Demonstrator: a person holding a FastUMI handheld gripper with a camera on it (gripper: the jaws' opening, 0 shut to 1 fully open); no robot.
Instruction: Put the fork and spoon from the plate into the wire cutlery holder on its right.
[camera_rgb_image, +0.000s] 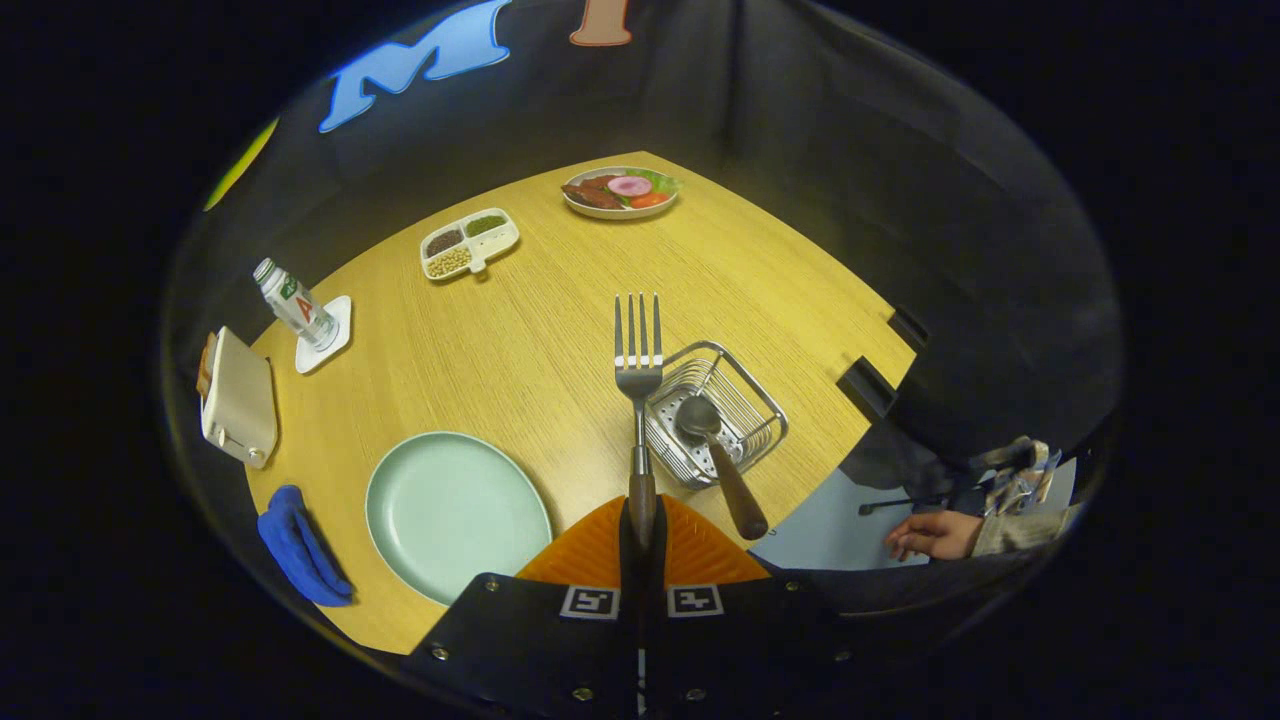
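my hand-held gripper (641, 520) pinches the wooden-handled steel fork (638, 365), tines forward | wooden-handled spoon (712, 440) rests in wire cutlery holder (760, 400) | pale green round plate (440, 510) on worktop (520, 340)

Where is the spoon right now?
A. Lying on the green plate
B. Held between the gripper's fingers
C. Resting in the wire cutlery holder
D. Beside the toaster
C: the spoon rests bowl-down in the wire cutlery holder, its handle sticking out over the rim, while the gripper is shut on the fork.

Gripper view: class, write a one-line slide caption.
Gripper shut on fork above table; spoon already in wire cutlery holder, plate bare.
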